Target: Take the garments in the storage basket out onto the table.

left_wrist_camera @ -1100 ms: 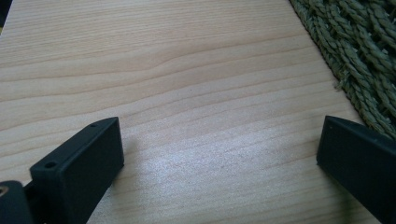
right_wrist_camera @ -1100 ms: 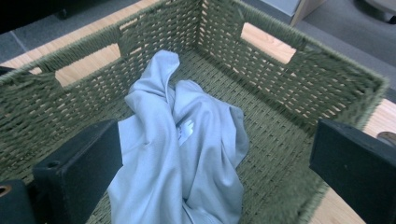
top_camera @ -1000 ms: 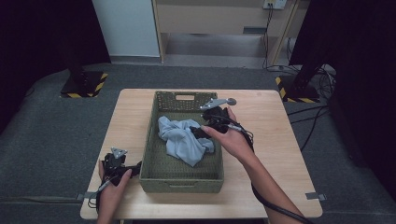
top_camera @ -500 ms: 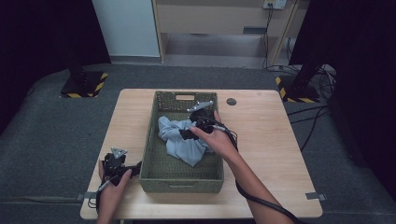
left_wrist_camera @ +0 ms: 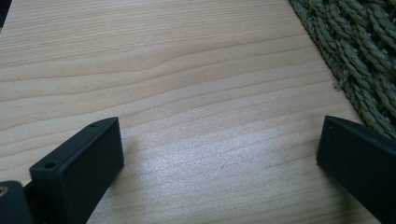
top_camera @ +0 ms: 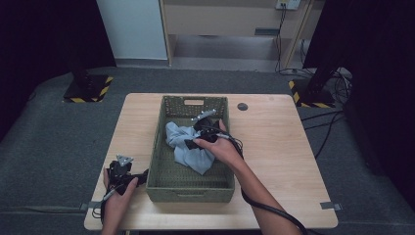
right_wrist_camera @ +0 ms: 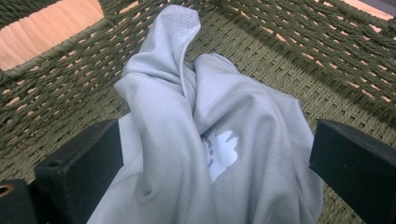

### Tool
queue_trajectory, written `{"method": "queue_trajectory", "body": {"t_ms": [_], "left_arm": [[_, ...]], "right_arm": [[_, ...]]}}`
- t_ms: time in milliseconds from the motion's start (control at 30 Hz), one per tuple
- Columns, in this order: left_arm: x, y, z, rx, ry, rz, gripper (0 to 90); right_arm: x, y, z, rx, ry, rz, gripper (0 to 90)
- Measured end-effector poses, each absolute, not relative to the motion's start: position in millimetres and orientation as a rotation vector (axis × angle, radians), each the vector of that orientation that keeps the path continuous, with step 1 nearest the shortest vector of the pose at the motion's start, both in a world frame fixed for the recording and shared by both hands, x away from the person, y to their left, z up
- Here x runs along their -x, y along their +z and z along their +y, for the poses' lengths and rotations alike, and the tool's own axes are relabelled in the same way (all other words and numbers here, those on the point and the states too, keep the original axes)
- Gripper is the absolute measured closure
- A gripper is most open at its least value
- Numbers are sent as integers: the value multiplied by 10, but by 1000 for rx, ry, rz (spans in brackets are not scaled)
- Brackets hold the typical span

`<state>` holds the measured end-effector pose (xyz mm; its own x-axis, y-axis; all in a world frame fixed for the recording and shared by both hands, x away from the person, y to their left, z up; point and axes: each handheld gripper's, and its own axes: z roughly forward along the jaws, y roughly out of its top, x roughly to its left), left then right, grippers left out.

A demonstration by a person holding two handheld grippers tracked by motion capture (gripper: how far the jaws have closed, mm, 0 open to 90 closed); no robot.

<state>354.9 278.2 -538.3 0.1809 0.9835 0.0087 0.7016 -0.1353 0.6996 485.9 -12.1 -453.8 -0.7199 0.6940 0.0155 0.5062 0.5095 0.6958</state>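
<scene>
A crumpled light blue cloth (top_camera: 188,149) lies in a green woven basket (top_camera: 159,142) at the table's middle. My right gripper (top_camera: 192,141) is down in the basket over the cloth, jaws open and wide apart on either side of a raised fold of the cloth (right_wrist_camera: 205,140), which carries a small white print. My left gripper (top_camera: 122,177) rests low over the wooden table (left_wrist_camera: 187,93) near its front left, beside the basket's left wall (left_wrist_camera: 364,60). It is open with nothing between its fingers (left_wrist_camera: 79,172).
A small dark round disc (top_camera: 242,106) sits on the table behind the basket's right corner. Cables trail from both grippers toward the front edge. Bare wood lies to the basket's right and left. Dark floor surrounds the table.
My right gripper has moved left from the basket's right rim and down into the basket, onto the cloth. The left gripper has stayed put.
</scene>
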Motion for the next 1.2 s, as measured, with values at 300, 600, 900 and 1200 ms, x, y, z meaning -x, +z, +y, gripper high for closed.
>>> {"method": "queue_trajectory", "body": {"t_ms": [300,600,900,1200], "left_arm": [[-3549,-5383,2782,-1902,654,1579,0],[-3549,-5383,2783,-1902,654,1579,0],[-3549,-5382,2784,-1904,653,1578,0],[-3549,-5381,2785,-1907,652,1578,0]], "right_arm": [[-4881,-4547,-108,-1032,1014,2482,26],[-5035,-4650,-46,-1082,978,2513,22],[-5137,-4842,6,-1099,938,2569,6],[-5186,-4927,80,-1124,906,2607,3]]}}
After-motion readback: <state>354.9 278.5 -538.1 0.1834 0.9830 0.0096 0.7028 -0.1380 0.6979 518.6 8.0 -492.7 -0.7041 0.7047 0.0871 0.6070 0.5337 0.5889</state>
